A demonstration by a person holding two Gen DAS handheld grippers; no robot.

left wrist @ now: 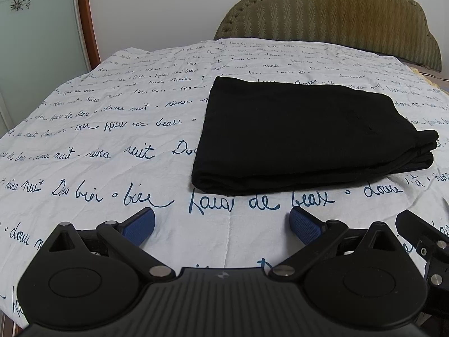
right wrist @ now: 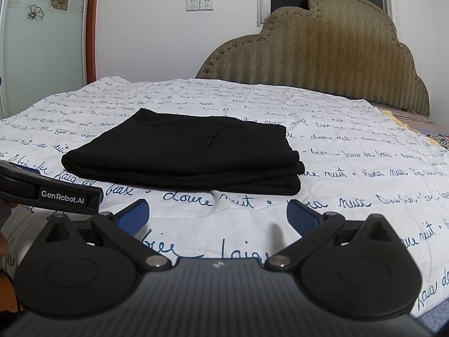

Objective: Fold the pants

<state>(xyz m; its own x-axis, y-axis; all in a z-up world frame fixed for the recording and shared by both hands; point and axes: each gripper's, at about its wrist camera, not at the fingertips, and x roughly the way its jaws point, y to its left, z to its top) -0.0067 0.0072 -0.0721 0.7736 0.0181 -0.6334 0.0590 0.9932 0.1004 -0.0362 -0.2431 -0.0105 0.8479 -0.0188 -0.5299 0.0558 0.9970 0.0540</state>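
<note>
The pants [left wrist: 308, 134] lie folded on the bed [left wrist: 112, 140], both claws [left wrist: 221, 224] [right wrist: 217, 216] spread wide and empty, so folding looks done.

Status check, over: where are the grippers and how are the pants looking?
Left gripper open, empty, short of the pants. Right gripper open, empty. Pants folded in a flat stack on the bed cover. Nothing in the way.

I see the black pants [left wrist: 306, 137] as soft, matt knit cloth. The bedspread [left wrist: 112, 146] under them is white quilted cotton, lightly creased. My left gripper [left wrist: 221, 226] is matt black plastic with blue textured pads [left wrist: 140, 226]; the headboard [right wrist: 322, 64] is ribbed olive fabric.
</note>
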